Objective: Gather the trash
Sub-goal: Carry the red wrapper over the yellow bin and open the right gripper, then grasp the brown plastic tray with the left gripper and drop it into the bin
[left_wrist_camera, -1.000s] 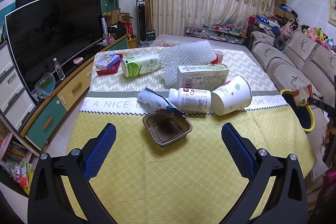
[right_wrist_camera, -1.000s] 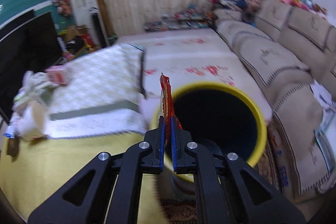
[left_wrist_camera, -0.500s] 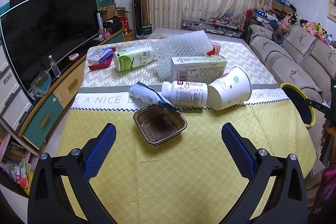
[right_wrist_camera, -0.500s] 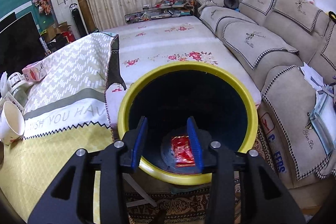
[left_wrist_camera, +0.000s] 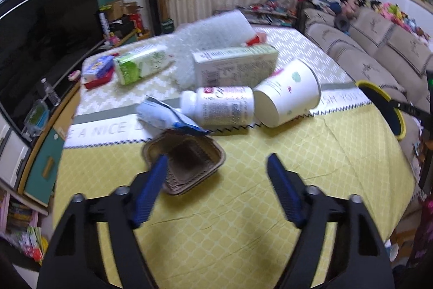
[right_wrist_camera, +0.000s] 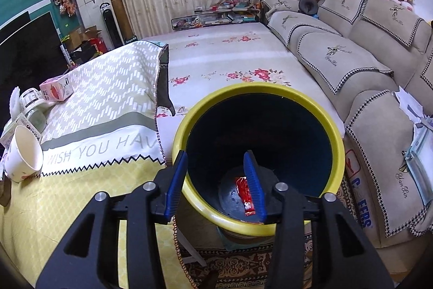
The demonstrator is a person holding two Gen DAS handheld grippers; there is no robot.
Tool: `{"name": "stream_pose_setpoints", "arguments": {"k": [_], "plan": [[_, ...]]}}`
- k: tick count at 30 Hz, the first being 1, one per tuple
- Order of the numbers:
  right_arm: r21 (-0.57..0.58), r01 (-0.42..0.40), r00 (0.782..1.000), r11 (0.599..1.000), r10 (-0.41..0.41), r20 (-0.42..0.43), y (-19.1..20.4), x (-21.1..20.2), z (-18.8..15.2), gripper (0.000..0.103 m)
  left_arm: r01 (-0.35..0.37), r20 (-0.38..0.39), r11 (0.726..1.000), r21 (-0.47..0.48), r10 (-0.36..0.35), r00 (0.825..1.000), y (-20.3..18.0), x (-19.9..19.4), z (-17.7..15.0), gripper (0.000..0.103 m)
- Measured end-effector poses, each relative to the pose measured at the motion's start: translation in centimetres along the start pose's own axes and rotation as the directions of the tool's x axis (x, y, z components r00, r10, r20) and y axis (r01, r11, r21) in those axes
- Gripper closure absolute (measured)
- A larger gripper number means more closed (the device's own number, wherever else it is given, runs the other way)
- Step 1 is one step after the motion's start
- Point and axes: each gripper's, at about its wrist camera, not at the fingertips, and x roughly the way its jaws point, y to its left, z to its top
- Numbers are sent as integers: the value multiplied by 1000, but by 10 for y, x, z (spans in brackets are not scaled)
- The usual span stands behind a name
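My left gripper (left_wrist_camera: 217, 169) is open and empty, low over the yellow tablecloth (left_wrist_camera: 243, 207), its left finger over the near edge of a brown plastic tray (left_wrist_camera: 186, 161). Beyond lie a blue-white wrapper (left_wrist_camera: 162, 117), a white pill bottle (left_wrist_camera: 220, 106), a tipped paper cup (left_wrist_camera: 288, 96), a white carton box (left_wrist_camera: 235, 65), a green carton (left_wrist_camera: 140, 67) and bubble wrap (left_wrist_camera: 213, 33). My right gripper (right_wrist_camera: 216, 161) is open and empty above the yellow-rimmed bin (right_wrist_camera: 259, 226). A red wrapper (right_wrist_camera: 245, 195) lies on the bin's bottom.
The bin also shows at the table's right edge in the left wrist view (left_wrist_camera: 389, 110). A sofa (right_wrist_camera: 365, 58) runs along the right. A TV and cabinet (left_wrist_camera: 40, 58) stand left of the table. The paper cup (right_wrist_camera: 24, 153) and a pink box (right_wrist_camera: 56, 88) show in the right wrist view.
My right gripper opened over the bin and the red wrapper dropped to its bottom. My left gripper moved forward and down toward the brown tray, its fingers closing in somewhat.
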Motion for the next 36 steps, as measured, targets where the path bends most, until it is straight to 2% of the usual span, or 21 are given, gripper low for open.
{"name": "stream_pose_setpoints", "arguments": {"k": [4, 11, 15, 17, 26, 36], "plan": [[1, -6, 1000, 1000, 6, -2, -1, 1, 0, 61, 29, -38, 999, 17, -28, 999, -2, 16, 2, 54], [7, -14, 1000, 1000, 14, -14, -2, 7, -2, 61, 30, -87, 999, 43, -26, 996, -2, 36, 5, 68], [5, -21, 1000, 1000, 22, -17, -1, 9, -2, 61, 39, -98, 998, 41, -35, 995, -1, 39, 4, 89], [4, -24, 1000, 1000, 24, -18, 0, 9, -3, 61, 46, -101, 998, 42, -41, 994, -1, 38, 3, 94], [-1, -33, 999, 999, 33, -8, 0, 3, -2, 61, 97, -48, 992, 77, -94, 994, -21, 6, 1, 98], [19, -36, 999, 999, 36, 28, -10, -12, 4, 61, 232, 19, 953, 193, -240, 971, -79, -34, 16, 98]]}}
